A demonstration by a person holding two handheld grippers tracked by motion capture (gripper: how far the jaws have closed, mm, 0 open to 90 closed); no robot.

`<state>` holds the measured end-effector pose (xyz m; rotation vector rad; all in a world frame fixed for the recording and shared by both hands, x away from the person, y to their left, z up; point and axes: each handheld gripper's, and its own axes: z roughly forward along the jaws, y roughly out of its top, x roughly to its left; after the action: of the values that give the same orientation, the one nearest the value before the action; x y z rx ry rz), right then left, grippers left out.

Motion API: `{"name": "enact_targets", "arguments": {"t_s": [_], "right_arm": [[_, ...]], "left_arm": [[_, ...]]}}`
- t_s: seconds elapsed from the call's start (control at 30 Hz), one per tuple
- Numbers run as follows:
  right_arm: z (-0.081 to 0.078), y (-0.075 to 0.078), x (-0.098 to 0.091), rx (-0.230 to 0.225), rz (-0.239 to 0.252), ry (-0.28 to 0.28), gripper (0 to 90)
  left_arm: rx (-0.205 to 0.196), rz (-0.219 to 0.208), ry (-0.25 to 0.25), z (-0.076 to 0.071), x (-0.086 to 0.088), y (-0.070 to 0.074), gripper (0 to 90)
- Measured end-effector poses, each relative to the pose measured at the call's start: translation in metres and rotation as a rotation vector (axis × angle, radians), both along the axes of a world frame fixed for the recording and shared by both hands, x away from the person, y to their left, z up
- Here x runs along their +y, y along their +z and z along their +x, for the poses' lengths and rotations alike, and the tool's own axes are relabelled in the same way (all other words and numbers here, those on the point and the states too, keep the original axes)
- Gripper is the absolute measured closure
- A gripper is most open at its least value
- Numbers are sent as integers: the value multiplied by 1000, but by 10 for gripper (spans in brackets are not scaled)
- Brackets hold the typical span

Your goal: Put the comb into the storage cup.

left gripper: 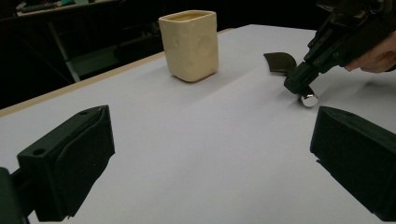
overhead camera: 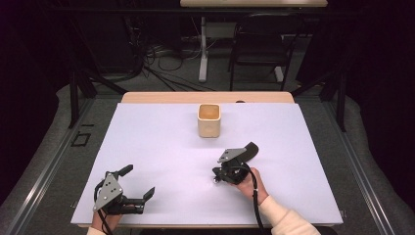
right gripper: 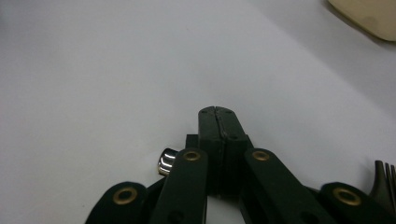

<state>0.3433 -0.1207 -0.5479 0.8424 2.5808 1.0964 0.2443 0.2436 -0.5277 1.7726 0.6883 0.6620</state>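
Right tongs (overhead camera: 217, 175), clamped shut on a black utensil (overhead camera: 250, 149), hover near the bench (overhead camera: 147, 147) front edge; left tongs (overhead camera: 139, 182) gape wide at its front-left corner.

The right tool (right gripper: 215, 110) presses its jaws together over a utensil, hiding its middle; a shiny end (right gripper: 166, 161) shows left of the jaws and fork tines (right gripper: 385, 175) are cut off at the frame's right edge. In the right gripper view, the cup (right gripper: 366, 16) is cropped to a corner and blurred. From above, the utensil beside the right tool is too small to identify. The left hand (overhead camera: 105, 221) is cut off by the bottom edge, below the left tool (overhead camera: 139, 180).
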Motion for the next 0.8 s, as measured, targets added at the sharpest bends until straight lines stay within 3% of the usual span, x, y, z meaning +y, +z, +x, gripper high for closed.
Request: {"name": "enact_targets", "arguments": {"t_s": [0.8], "right_arm": [[-10,4,-11,77,-57,24,900]], "left_arm": [[11,-1,11,0,0,-1,0]]}}
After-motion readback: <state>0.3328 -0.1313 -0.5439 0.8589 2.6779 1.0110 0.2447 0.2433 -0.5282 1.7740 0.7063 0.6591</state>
